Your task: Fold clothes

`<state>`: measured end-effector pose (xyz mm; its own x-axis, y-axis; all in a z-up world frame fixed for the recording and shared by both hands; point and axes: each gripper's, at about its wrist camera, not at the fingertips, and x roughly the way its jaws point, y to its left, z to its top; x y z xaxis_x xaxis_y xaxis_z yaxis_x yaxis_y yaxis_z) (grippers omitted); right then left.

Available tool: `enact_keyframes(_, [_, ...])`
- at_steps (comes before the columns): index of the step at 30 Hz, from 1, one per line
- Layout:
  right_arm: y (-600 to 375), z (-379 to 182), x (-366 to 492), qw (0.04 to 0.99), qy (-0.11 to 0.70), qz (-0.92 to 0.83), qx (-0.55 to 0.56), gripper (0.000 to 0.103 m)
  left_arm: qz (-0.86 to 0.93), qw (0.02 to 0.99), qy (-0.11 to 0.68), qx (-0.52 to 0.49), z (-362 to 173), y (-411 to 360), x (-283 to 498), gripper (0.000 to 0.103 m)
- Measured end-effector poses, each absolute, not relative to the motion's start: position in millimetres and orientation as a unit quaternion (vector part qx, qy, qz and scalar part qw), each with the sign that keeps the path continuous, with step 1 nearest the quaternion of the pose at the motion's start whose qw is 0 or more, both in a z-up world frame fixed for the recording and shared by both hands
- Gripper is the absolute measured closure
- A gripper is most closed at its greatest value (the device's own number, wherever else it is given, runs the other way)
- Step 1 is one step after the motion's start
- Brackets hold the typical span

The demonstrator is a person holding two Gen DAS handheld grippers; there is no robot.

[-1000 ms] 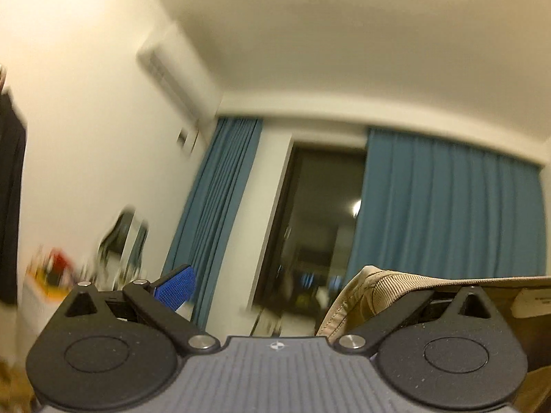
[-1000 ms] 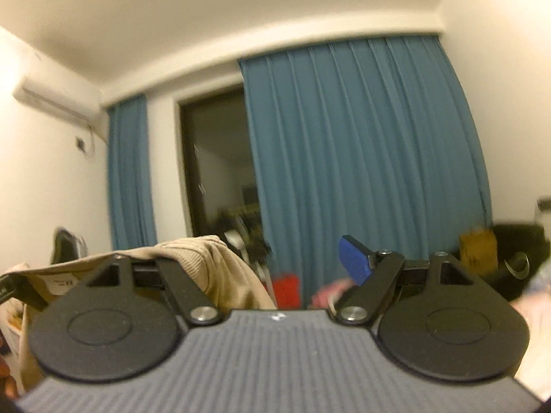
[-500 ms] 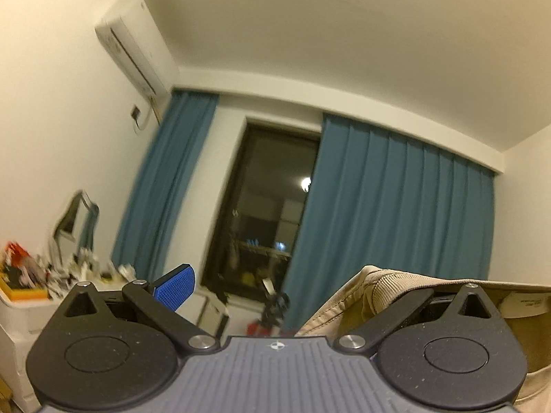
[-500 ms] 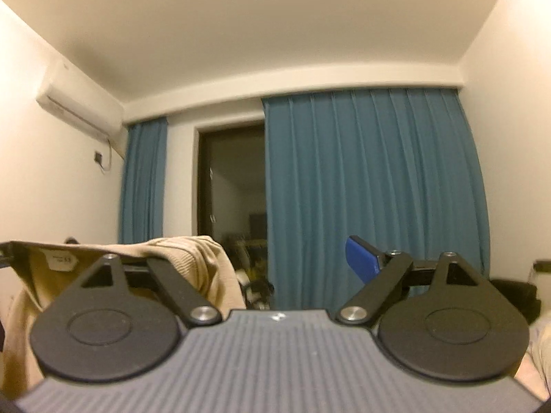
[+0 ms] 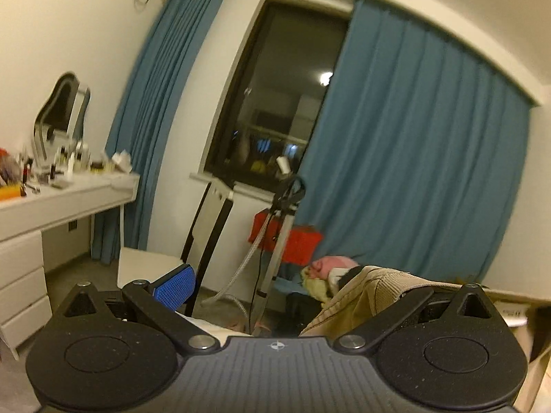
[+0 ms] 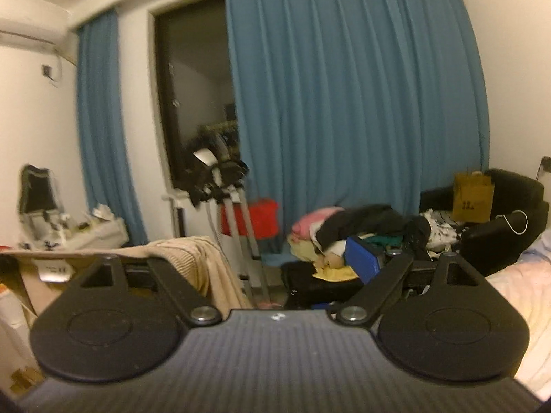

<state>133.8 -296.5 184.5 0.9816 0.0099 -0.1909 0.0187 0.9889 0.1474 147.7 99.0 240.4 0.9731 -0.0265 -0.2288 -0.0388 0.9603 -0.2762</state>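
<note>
On my left gripper (image 5: 275,285) the fingers stand wide apart: the blue pad (image 5: 174,285) shows bare on the left, while the right finger is buried under the tan corduroy garment (image 5: 365,292), which drapes over that finger alone. I cannot tell whether anything pinches it. My right gripper (image 6: 275,261) mirrors this, jaws spread wide, its blue pad (image 6: 361,261) bare on the right and the same tan garment (image 6: 193,258) hanging over the left finger, a white label (image 6: 51,270) showing at its far left. Beyond the fingers stands a tripod (image 6: 237,227), with a pile of clothes (image 6: 347,230) to its right. Blue curtains (image 6: 344,103) and a dark window (image 5: 275,103) fill the far wall. A white dresser (image 5: 51,213) sits far left.
</note>
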Motion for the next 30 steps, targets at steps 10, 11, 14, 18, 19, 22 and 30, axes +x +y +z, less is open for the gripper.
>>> enact_keyframes(10, [-306.7,35.9,364.8,0.97,0.225,-0.048,0.074,0.018,0.03,0.971,0.209,-0.115,117.8,57.9,439.3,0.0])
enact_keyframes(11, [-308.6,17.2,387.2,0.966,0.241,-0.051,0.074,0.018,0.029,0.966,0.231,-0.111,92.0,55.5,464.7,0.0])
enact_keyframes(14, [-314.3,-39.0,454.3,0.953,0.288,-0.06,0.076,0.018,0.028,0.947,0.304,-0.102,10.4,53.9,529.5,0.001])
enact_keyframes(18, [-321.3,-114.2,524.7,0.928,0.361,-0.052,0.072,0.018,0.008,0.919,0.385,-0.086,-73.5,55.7,580.4,0.004])
enact_keyframes(19, [-320.0,-127.4,532.9,0.922,0.379,-0.042,0.068,0.018,-0.001,0.914,0.397,-0.079,-85.1,55.6,589.6,0.004])
enact_keyframes(22, [-318.7,-149.9,545.3,0.902,0.426,-0.001,0.07,0.018,-0.031,0.898,0.436,-0.053,-108.6,53.2,609.5,0.004])
enact_keyframes(30, [-288.3,-126.3,511.1,0.906,0.417,0.065,0.04,0.018,-0.098,0.891,0.443,0.018,-83.3,37.5,557.1,0.001])
